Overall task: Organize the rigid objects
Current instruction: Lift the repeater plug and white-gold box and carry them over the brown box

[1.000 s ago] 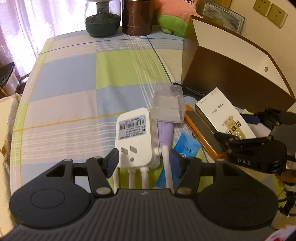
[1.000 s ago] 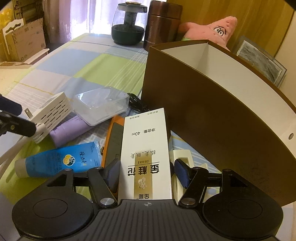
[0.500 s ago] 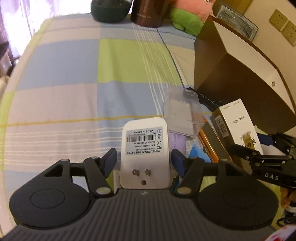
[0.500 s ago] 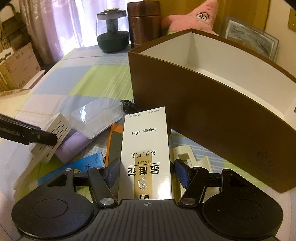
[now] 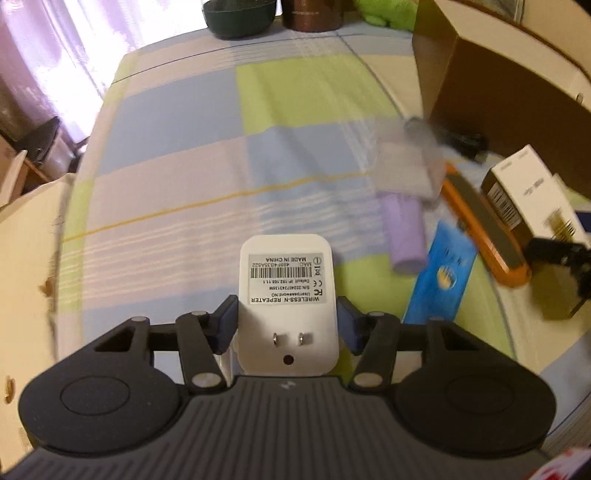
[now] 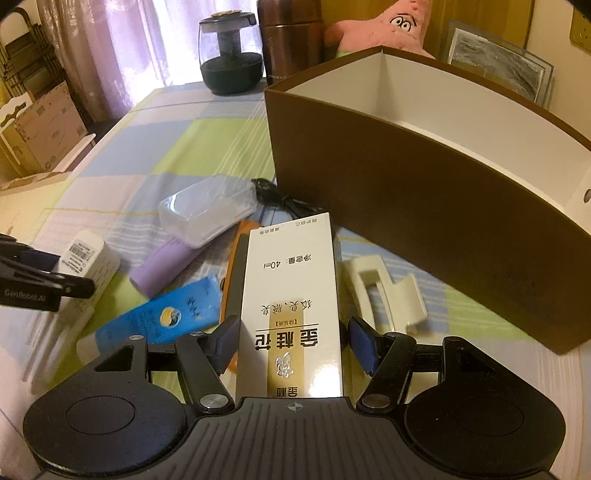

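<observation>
Now my left claw [image 5: 287, 325] is closing on the wireless repeater [image 5: 286, 291]; right claw [image 6: 293, 341] grips the carton [image 6: 291, 295] lengthwise, brown box [image 6: 424, 192] just ahead-right.

pink plush [image 6: 388, 29], brown flask [image 6: 290, 37] — curtains [image 6: 122, 44]

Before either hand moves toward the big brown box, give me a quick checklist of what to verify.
1. White plug-in wireless repeater between the left gripper jaws: ok, jaws closing on it.
2. White and gold carton between the right gripper jaws: ok.
3. Right pads pressing the carton: cannot tell, a gap shows on one side.
4. Brown cardboard box with white inside open on top: ok.
5. Room inside the box: ok, the visible part looks empty.
6. Black cable clear of the carton: cannot tell.
</observation>
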### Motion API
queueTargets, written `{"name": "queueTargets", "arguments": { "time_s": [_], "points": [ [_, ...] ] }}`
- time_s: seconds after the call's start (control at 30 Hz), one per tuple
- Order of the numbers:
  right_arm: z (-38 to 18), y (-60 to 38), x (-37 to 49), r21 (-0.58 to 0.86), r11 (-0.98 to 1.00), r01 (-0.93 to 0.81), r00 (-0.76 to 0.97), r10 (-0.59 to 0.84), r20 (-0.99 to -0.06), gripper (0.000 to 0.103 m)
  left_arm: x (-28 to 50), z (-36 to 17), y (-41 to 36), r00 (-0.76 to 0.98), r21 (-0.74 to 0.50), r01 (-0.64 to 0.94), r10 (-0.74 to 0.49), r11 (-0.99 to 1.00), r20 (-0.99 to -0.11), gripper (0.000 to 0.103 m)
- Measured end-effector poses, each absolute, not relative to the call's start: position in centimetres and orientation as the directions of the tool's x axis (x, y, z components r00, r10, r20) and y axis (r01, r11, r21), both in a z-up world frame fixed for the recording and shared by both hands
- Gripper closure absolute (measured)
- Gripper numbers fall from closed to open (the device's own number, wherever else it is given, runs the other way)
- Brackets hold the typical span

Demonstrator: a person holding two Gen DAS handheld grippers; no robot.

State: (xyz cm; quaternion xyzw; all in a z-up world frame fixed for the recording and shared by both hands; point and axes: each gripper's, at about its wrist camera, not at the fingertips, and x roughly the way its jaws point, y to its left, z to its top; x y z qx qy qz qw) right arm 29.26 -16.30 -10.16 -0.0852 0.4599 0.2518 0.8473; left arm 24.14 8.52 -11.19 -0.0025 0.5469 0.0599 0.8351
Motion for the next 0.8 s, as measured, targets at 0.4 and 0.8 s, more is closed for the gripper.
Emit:
{"name": "queueTargets", "arguments": {
  "time_s": [0.4,0.8],
  "points": [
    [-10.9,-14.2,29.9,-0.032,0.849,-0.528,0.488,0.272,-0.83,0.042,24.6,-12.3,8.3,0.394,0.081,-0.134,0.128,0.988,-0.91,0.05],
    [-11.1,-15.0,30.2,0.007,0.86,-0.51,0.483,0.293,-0.825,0.048,24.1,-12.3,8.0,0.42,0.099,-0.119,0.14,0.988,-0.896,0.051]
  ]
}}
